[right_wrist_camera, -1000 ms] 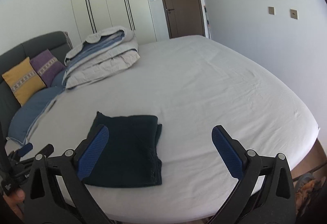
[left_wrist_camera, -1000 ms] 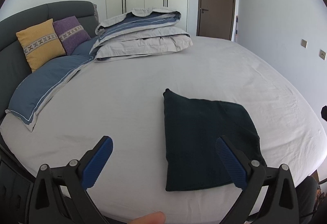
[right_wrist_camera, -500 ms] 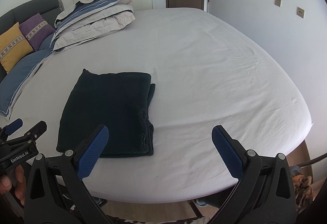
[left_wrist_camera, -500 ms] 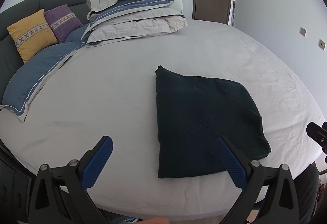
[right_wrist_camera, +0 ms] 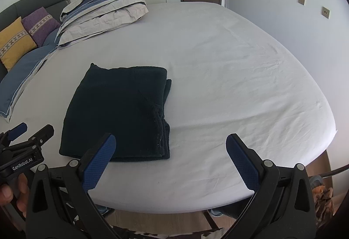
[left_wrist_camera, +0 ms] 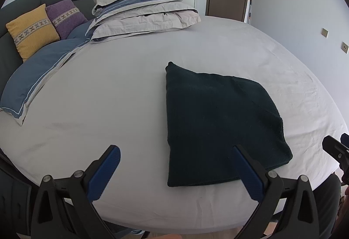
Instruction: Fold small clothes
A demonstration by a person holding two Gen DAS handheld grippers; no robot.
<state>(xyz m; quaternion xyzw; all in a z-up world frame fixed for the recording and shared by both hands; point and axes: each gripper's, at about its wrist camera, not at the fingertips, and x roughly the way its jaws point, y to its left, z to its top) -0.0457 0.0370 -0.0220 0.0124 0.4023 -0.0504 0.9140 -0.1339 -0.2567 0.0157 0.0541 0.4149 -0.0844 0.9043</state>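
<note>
A dark green garment lies folded into a flat rectangle on the white bed sheet near the front edge. It also shows in the right wrist view. My left gripper is open and empty, hovering over the garment's near left corner. My right gripper is open and empty, just off the garment's near right corner. The left gripper also shows at the left edge of the right wrist view, and the right gripper at the right edge of the left wrist view.
A folded grey and blue duvet lies at the head of the bed. A blue pillow, a yellow cushion and a purple cushion lean on the dark headboard. The bed's right edge drops off near the wall.
Both grippers have tilted down and moved closer over the bed, so the garment looks larger and nearer. Both stayed open. The garment has not moved.
</note>
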